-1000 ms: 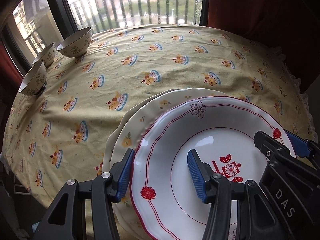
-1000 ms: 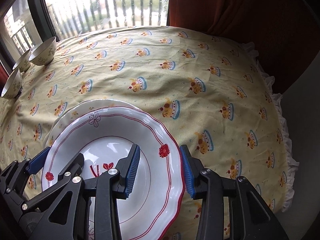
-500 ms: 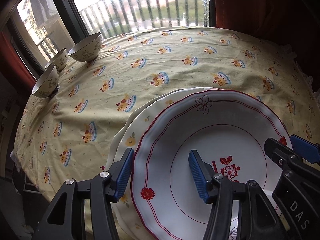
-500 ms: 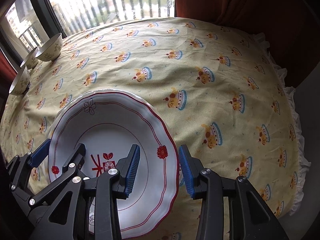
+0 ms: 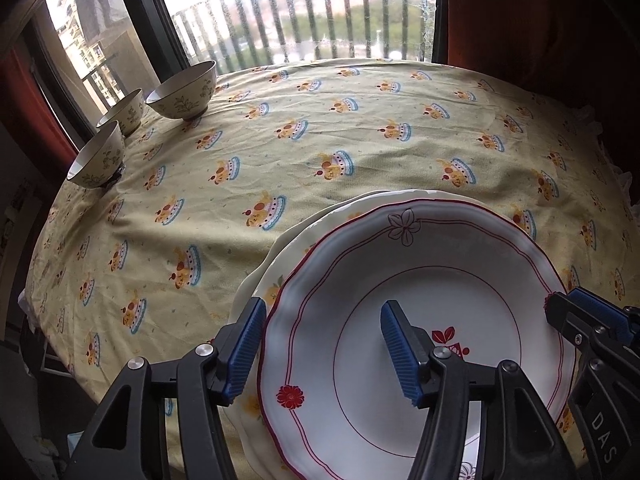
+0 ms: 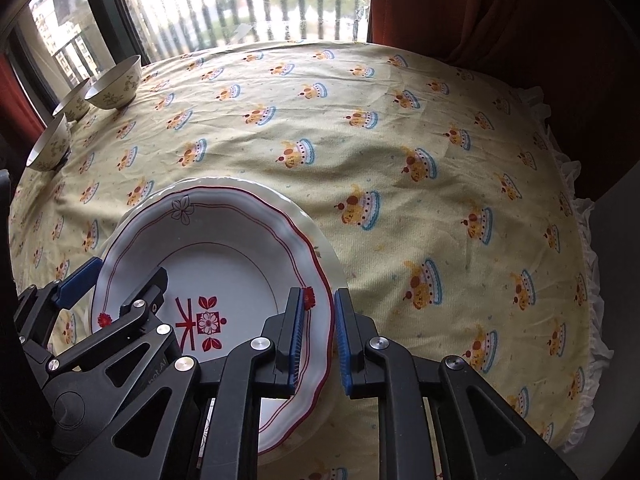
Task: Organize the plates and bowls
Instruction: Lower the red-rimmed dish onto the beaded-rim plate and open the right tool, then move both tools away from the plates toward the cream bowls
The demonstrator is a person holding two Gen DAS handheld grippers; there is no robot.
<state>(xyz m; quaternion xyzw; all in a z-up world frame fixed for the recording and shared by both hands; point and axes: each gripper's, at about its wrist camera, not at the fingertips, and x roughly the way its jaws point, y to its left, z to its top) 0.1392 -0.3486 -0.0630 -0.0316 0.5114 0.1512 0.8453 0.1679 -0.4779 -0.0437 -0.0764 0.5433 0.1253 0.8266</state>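
From my left wrist feed the near part of the red-rimmed plate (image 5: 420, 320) runs off the bottom of the frame, so I can't see its closest edge. Under it I make out only a crescent of a cream plate (image 5: 280, 276) on the left side; the rest is covered, and I can't tell whether more plates lie beneath. My left gripper (image 5: 324, 344) stands wide, one blue pad outside the plate's left rim and the other over the plate's well; I can't tell if either pad touches. My right gripper (image 6: 316, 340) is drawn narrow around the right rim of the red-rimmed plate (image 6: 208, 256), one pad inside the rim and one outside, with a sliver of gap showing, so whether it actually grips I can't tell. The printed motif in the plate's centre is partly blocked by gripper bodies in both views.

Three bowls (image 5: 182, 94) sit at the far left edge of the tablecloth (image 5: 360, 148), close to the window; the middle one is partly hidden behind its neighbours. The plate stack sits near the table's near edge. Between the stack and the bowls the cloth lies open, and the whole right side out to the frilled hem (image 6: 588, 240) is open as well
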